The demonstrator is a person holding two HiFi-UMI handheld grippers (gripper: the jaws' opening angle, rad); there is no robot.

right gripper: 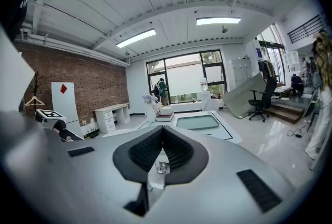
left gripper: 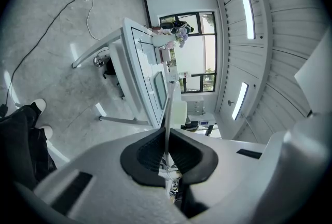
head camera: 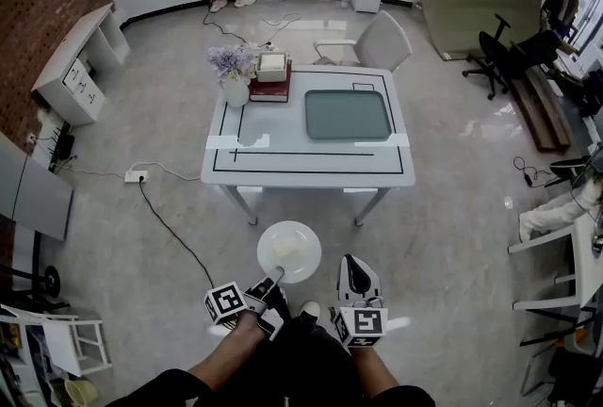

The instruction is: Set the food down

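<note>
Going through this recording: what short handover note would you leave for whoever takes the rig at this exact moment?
Left gripper: shut on the rim of the white plate, pale food on it, held in the air short of the table.
Right gripper: shut, empty.
Done: plate in hand.
To do: bring it to the table, set it down, perhaps near the grey tray, and release.

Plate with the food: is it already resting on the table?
No, the plate hangs over the floor short of the table, its rim pinched by the left gripper.
</note>
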